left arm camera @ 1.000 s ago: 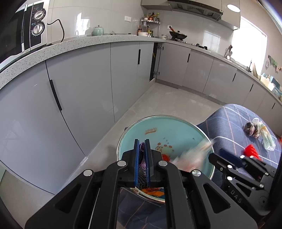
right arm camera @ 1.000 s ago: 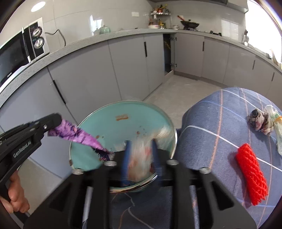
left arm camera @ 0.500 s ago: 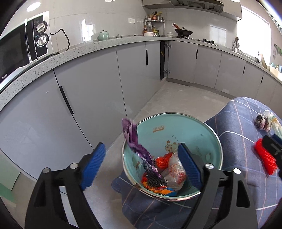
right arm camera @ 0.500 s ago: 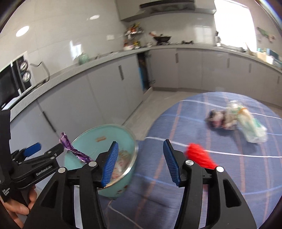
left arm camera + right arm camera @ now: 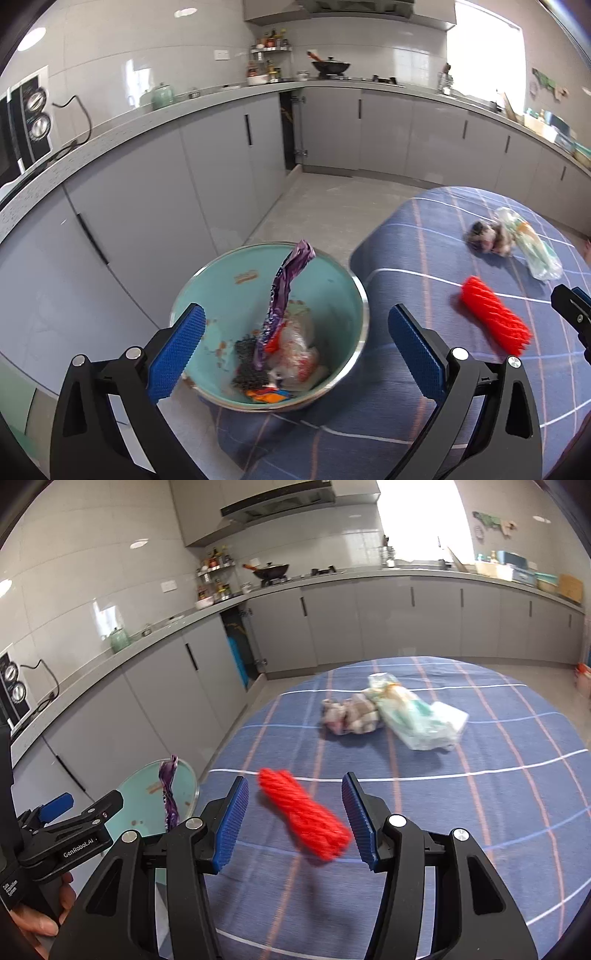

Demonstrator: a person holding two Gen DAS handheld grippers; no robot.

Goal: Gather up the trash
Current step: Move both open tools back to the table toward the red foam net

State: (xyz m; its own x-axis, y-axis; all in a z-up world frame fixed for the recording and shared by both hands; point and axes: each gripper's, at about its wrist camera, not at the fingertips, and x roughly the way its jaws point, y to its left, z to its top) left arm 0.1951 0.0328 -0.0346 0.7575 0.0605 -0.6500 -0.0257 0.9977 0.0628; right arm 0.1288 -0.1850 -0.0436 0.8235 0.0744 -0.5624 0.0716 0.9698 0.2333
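Netting of red foam (image 5: 303, 818) lies on the near part of the blue checked tablecloth (image 5: 480, 812), right of the teal bowl (image 5: 229, 295). It looks light, soft and springy, so it should crush under a squeeze; gripping across its middle seems safest. The right gripper (image 5: 295, 819) hovers half open with the netting between its pads, apparently not yet touching, though blur makes that uncertain. The left gripper (image 5: 293, 350) has just opened wide and holds nothing; the purple wrapper (image 5: 284, 291) it framed stands in the bowl among other scraps.
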